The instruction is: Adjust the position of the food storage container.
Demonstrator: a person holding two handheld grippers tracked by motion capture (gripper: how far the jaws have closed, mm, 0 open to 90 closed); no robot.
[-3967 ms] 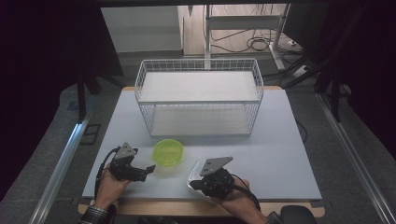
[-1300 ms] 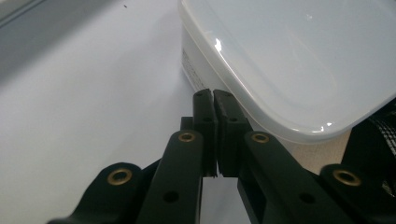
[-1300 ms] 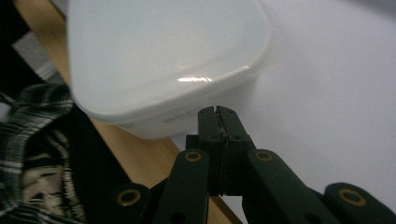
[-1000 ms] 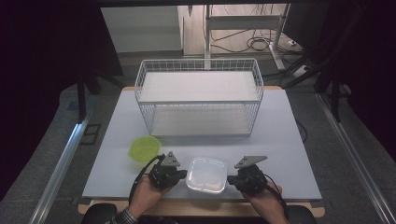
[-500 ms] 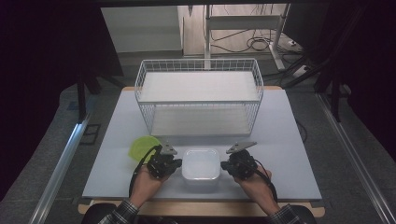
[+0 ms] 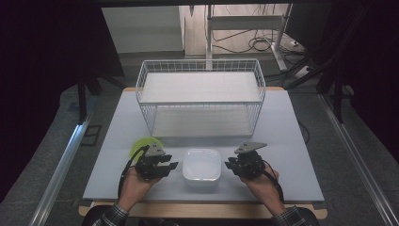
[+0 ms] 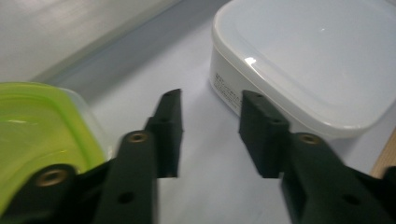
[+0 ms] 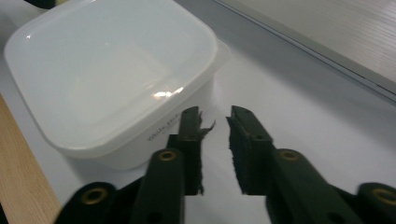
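A white lidded square container (image 6: 202, 165) sits near the table's front edge, between my two grippers. My left gripper (image 6: 170, 166) is just off its left side and my right gripper (image 6: 229, 165) just off its right side. In the left gripper view the left gripper (image 7: 210, 123) is open, with bare table in the gap and the container (image 7: 308, 60) ahead to the right. In the right gripper view the right gripper (image 8: 215, 123) stands a little apart, beside the container (image 8: 112, 70). Both pairs of jaws have just been opening, with nothing between them.
A lime-green container (image 6: 141, 145) lies behind my left hand and appears close on the left in the left gripper view (image 7: 37, 126). A white wire basket (image 6: 200, 96) stands across the back of the table. The wooden front edge (image 6: 202, 209) is close behind my hands.
The white container has shifted away from the front edge with both grippers at its sides. Both grippers have since opened and sit slightly off it. The green container has stayed at the left.
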